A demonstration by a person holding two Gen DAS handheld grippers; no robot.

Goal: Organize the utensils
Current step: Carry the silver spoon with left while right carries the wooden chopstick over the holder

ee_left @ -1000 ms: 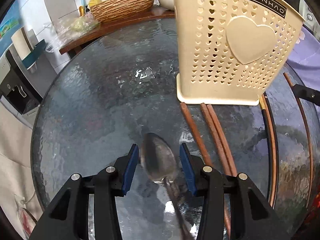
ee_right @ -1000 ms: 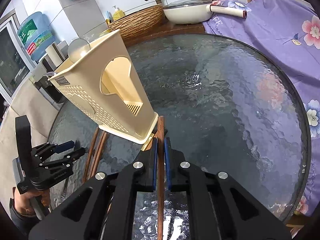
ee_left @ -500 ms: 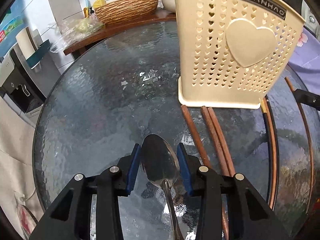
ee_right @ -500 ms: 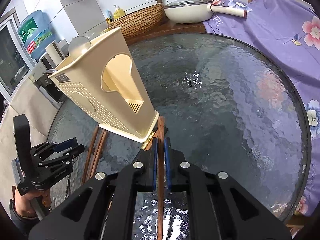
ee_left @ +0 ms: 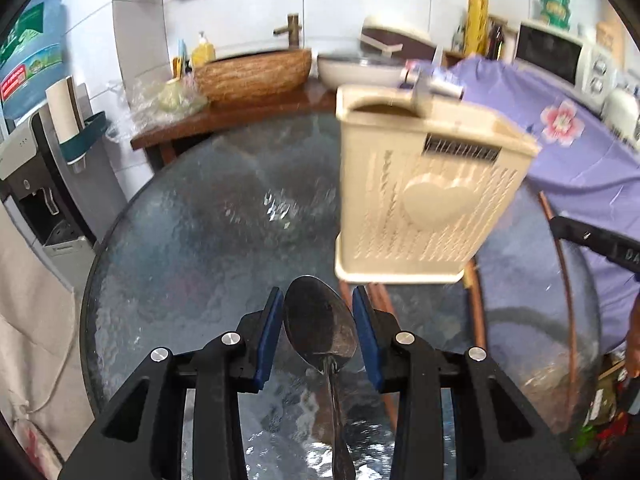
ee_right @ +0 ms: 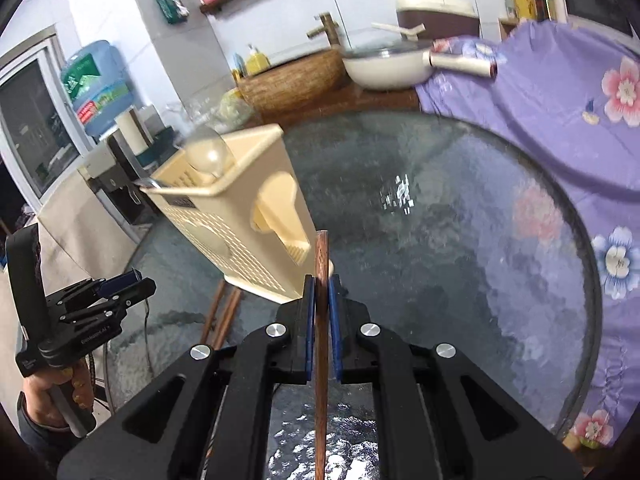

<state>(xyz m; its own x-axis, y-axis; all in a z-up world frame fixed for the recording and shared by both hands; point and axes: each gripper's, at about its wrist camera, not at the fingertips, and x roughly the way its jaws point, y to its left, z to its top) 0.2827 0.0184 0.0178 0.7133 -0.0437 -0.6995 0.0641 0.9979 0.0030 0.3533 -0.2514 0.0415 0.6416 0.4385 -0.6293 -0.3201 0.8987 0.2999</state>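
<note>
My left gripper (ee_left: 318, 312) is shut on a metal spoon (ee_left: 320, 330), its bowl between the blue pads and its handle running back under the camera, lifted above the glass table (ee_left: 208, 248). The cream perforated utensil holder (ee_left: 424, 200) stands just ahead to the right. My right gripper (ee_right: 321, 300) is shut on a brown wooden chopstick (ee_right: 321, 264) and holds it raised beside the holder (ee_right: 236, 216), which has a spoon bowl (ee_right: 210, 156) sticking out of it. The left gripper also shows in the right wrist view (ee_right: 120, 284).
More chopsticks (ee_left: 476, 300) lie on the table by the holder's base, also in the right wrist view (ee_right: 222, 316). A purple floral cloth (ee_right: 560, 100) covers the right side. A wooden counter with a woven basin (ee_left: 256, 74) and a white pan (ee_right: 388, 66) stands behind the table.
Both grippers have risen and tilted up, so the table and holder look lower and farther. The left gripper closed on the spoon and lifted it. The right still holds the chopstick.
</note>
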